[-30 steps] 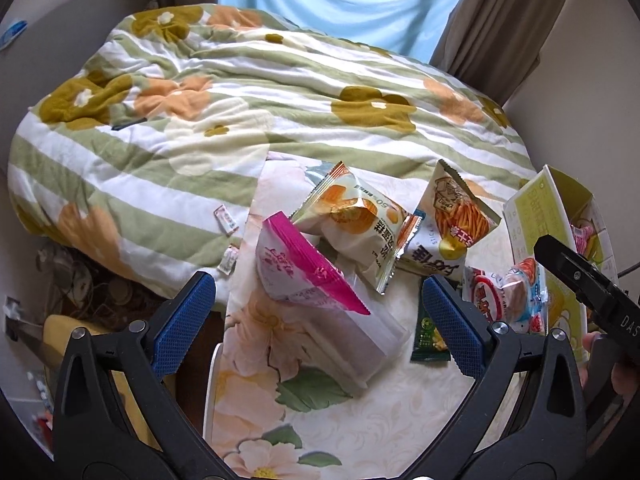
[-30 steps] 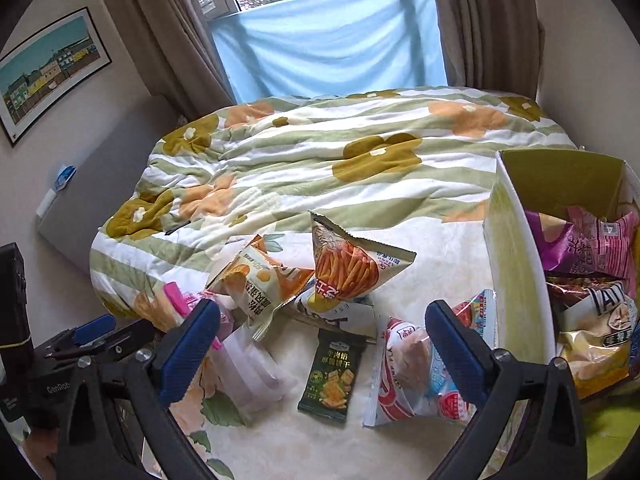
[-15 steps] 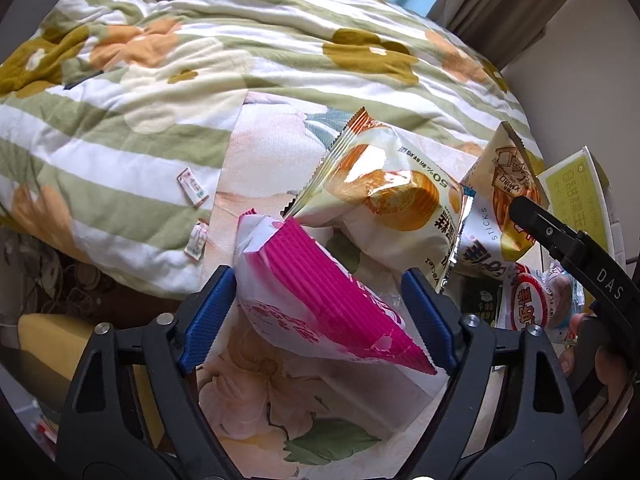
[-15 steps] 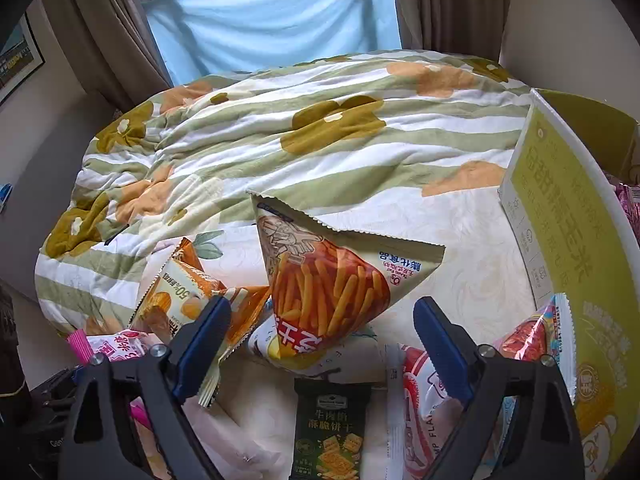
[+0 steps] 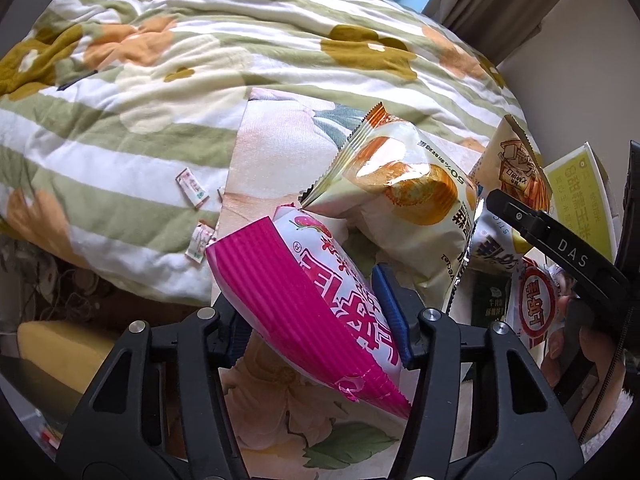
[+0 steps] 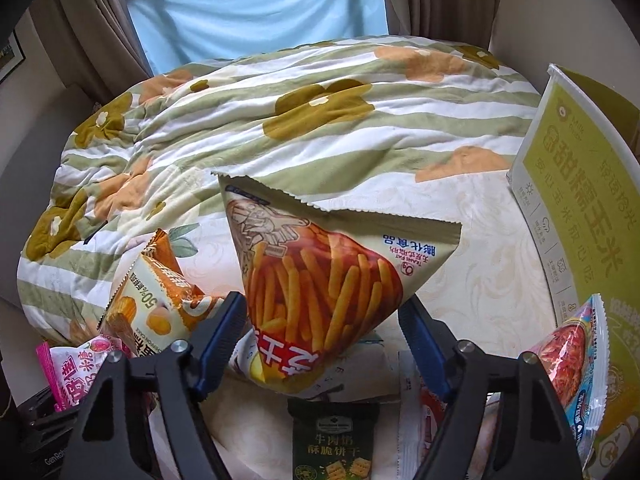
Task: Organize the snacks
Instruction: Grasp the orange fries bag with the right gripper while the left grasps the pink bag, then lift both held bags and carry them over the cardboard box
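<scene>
A pink and white snack bag (image 5: 296,280) stands tilted between the jaws of my left gripper (image 5: 316,312). Both blue pads press on its sides while the jaws are still closing. In the right wrist view a cream bag of orange snack sticks (image 6: 320,272) stands upright between the blue pads of my right gripper (image 6: 324,320). Its jaws are closing too; the pads (image 6: 420,336) sit right at the bag's edges without squeezing it. That stick bag (image 5: 516,168) also shows at the right of the left wrist view.
An orange cake bag (image 5: 408,200), a dark green biscuit pack (image 6: 332,440) and a red and white bag (image 6: 572,352) lie on the flowered cloth (image 6: 480,240). A yellow-green box (image 6: 580,216) stands at the right. A striped flowered quilt (image 5: 160,80) lies behind.
Both grippers came down toward the snacks and their jaws narrowed. The left took hold of the pink bag; the right now brackets the stick bag.
</scene>
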A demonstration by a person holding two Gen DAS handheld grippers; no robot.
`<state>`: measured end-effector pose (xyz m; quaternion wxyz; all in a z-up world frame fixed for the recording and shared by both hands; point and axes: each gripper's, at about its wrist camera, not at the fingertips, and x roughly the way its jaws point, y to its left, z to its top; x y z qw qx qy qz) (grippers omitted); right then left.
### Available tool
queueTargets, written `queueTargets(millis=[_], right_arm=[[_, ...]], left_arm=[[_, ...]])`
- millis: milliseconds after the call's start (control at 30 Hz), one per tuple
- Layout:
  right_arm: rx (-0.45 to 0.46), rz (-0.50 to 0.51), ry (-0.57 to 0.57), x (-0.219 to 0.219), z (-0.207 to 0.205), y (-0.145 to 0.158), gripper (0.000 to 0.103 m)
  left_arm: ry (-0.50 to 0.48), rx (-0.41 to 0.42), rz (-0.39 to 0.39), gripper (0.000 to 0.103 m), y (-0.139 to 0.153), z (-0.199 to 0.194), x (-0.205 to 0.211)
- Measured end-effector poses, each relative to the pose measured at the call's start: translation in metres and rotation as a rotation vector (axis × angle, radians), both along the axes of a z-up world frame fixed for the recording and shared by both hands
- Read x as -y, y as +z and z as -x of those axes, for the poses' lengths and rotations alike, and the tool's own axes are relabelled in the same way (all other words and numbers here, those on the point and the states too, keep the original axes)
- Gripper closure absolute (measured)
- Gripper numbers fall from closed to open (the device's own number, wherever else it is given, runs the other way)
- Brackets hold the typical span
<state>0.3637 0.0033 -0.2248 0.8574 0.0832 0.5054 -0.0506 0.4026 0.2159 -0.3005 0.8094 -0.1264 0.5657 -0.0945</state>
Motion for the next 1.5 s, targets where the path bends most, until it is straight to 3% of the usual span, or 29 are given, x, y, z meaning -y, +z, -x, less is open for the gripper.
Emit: queueTargets(millis=[133, 300, 833, 1233, 1500], right_arm=[[-0.015, -0.013, 0.002, -0.001, -0.002, -0.006, 0.043], [0.002, -0.014, 0.0, -0.004, -0.002, -0.004, 0.052], [0.052, -0.02, -0.008, 0.0, 0.005, 0.022, 0.055], [0.135, -0.056, 0.004, 0.008, 0.032, 0.072, 0.056], [0.233, -0.084, 0.032, 0.038, 0.066, 0.136, 0.057]], left_arm=[[-0.004, 0.004, 0.002, 0.053, 0.001, 0.002, -0.002], [0.0, 0.006, 0.0, 0.053, 0.002, 0.004, -0.005], [0.013, 0.054, 0.0, 0.056, 0.028, 0.016, -0.006], [0.01, 0.135, -0.013, 0.057, 0.078, 0.041, 0.008], [-0.019, 0.261, -0.017, 0.056, 0.138, 0.056, 0.05]])
